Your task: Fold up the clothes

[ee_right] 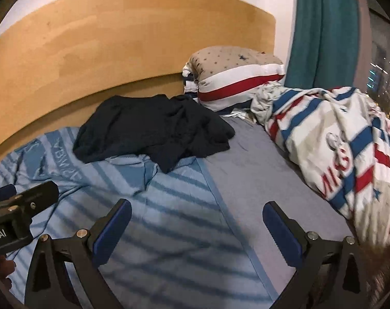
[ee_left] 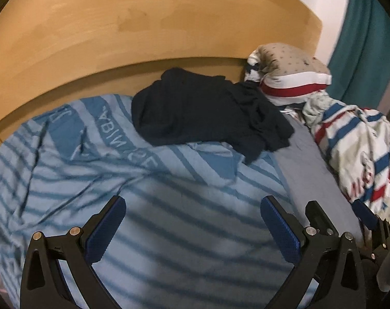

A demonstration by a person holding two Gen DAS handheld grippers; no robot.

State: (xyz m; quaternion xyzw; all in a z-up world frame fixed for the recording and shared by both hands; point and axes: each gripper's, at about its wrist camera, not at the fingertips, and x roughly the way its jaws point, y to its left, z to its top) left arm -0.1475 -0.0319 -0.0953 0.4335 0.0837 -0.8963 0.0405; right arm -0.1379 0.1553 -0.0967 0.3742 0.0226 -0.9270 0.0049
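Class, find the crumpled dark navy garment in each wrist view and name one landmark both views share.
Left wrist: dark navy garment, centre, slightly above middle.
Right wrist: dark navy garment, left of centre.
Shared landmark: the star-patterned pillow, just right of it.

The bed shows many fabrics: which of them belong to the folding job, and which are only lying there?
For the job:
- dark navy garment, crumpled near the headboard
- left gripper and right gripper, both open and empty

Probably just lying about:
- blue striped blanket
- star-patterned pillow
- red, white and blue duvet
- teal curtain
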